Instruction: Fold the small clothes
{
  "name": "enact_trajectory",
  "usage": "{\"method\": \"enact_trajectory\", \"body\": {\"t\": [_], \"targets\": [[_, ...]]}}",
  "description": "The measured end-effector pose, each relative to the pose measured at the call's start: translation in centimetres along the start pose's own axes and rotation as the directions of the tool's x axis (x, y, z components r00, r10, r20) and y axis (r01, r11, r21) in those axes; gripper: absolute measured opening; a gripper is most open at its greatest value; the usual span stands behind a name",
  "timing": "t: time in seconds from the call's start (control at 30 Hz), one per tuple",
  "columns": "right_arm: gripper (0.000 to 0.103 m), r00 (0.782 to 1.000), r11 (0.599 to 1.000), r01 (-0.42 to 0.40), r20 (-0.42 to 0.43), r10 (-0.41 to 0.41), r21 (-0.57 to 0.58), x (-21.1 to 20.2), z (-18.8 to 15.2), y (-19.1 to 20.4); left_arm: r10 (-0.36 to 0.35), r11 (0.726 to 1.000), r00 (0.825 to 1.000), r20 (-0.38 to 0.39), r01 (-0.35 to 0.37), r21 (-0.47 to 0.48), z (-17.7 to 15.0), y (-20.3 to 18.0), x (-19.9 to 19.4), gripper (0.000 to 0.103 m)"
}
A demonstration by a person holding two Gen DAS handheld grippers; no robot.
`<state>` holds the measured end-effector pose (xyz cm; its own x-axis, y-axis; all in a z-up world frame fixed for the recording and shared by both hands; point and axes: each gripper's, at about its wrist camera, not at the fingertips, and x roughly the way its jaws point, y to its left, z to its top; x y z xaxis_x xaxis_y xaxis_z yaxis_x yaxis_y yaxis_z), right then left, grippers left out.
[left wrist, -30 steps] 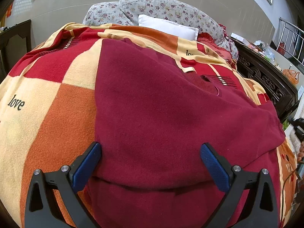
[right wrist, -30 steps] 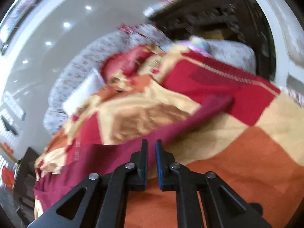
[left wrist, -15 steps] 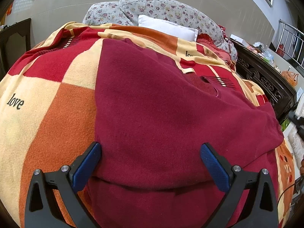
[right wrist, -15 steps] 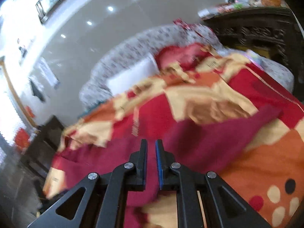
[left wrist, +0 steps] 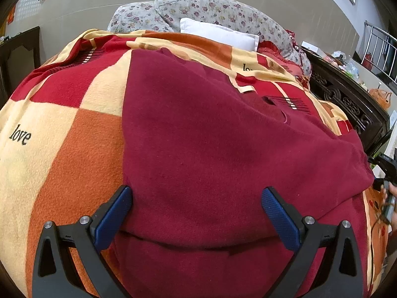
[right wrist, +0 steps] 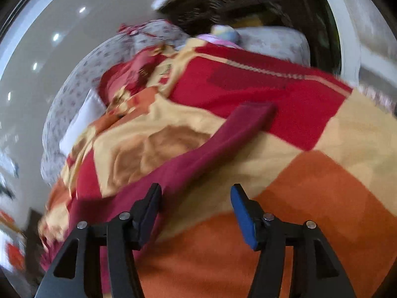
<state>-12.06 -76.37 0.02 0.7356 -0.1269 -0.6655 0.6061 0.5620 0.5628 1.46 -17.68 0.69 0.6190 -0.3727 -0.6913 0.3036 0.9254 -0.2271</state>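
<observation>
A bed [left wrist: 278, 37] carried everything. Over it lay a fleece blanket [left wrist: 74, 149] checked in red, orange and cream, with the word "love" printed on a cream square. A dark red garment [left wrist: 211, 136] was spread flat on the blanket; in the right wrist view one sleeve [right wrist: 223, 134] stretched out across the checks. At the head sat a white pillow [left wrist: 218, 33] against floral-print bedding [left wrist: 203, 7].
</observation>
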Motion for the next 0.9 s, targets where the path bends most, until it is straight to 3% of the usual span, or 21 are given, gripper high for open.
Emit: {"method": "enact_trajectory", "body": {"t": [0.1, 0.17, 0.23, 0.27, 0.37, 0.43, 0.57, 0.7, 0.83, 0.87, 0.9], "targets": [[0.062, 0.996, 0.991, -0.076, -0.031, 0.08, 0.11, 2.0, 1.2, -1.5, 0.004, 1.0, 1.0, -0.002, -0.004, 0.004, 0.0, -0.1, 0.0, 0.103], [0.062, 0.994, 0.983, -0.113, 0.014, 0.112, 0.142, 2.4, 1.7, -1.9, 0.003, 1.0, 1.0, -0.001, -0.003, 0.004, 0.0, -0.1, 0.0, 0.103], [0.039, 0.991, 0.984, -0.134, 0.045, 0.129, 0.115, 2.5, 1.9, -1.5, -0.033, 0.999, 0.999, 0.019, 0.033, -0.011, 0.1, 0.1, -0.4, 0.103], [0.007, 0.991, 0.989, -0.123, 0.058, 0.118, 0.079, 2.5, 2.0, -1.0, -0.056, 0.998, 0.998, 0.034, 0.057, -0.023, 0.2, 0.4, -0.7, 0.103], [0.007, 0.981, 0.988, -0.155, 0.113, 0.155, -0.007, 1.2, 1.8, 0.6, -0.132, 0.987, 0.988, 0.079, 0.139, -0.084, 1.0, 0.9, -2.7, 0.103], [0.007, 0.96, 0.969, -0.237, 0.135, 0.245, -0.073, -0.8, 1.4, 2.4, -0.188, 0.976, 0.978, 0.096, 0.197, -0.095, 1.7, 0.4, -3.9, 0.103], [0.007, 0.892, 0.878, -0.409, 0.095, 0.442, -0.248, -5.5, -0.7, 8.6, -0.26, 0.954, 0.963, 0.073, 0.267, -0.136, 3.4, -1.2, -4.3, 0.103], [0.007, 0.85, 0.774, -0.492, -0.028, 0.526, -0.398, -7.2, -5.4, 15.7, -0.38, 0.891, 0.924, 0.05, 0.38, -0.247, 4.6, -2.4, -2.8, 0.103], [0.01, 0.855, 0.679, -0.496, -0.168, 0.491, -0.541, -5.7, -12.6, 22.2, -0.366, 0.898, 0.93, 0.042, 0.364, -0.247, 4.4, -4.0, -2.1, 0.103], [0.017, 0.864, 0.66, -0.485, -0.199, 0.462, -0.574, -5.0, -14.4, 23.4, -0.366, 0.897, 0.93, 0.039, 0.364, -0.25, 4.4, -4.1, -1.9, 0.103], [0.04, 0.87, 0.641, -0.486, -0.256, 0.422, -0.594, -4.0, -16.4, 24.7, -0.363, 0.897, 0.931, 0.035, 0.36, -0.255, 4.3, -4.0, -1.8, 0.103]]}}
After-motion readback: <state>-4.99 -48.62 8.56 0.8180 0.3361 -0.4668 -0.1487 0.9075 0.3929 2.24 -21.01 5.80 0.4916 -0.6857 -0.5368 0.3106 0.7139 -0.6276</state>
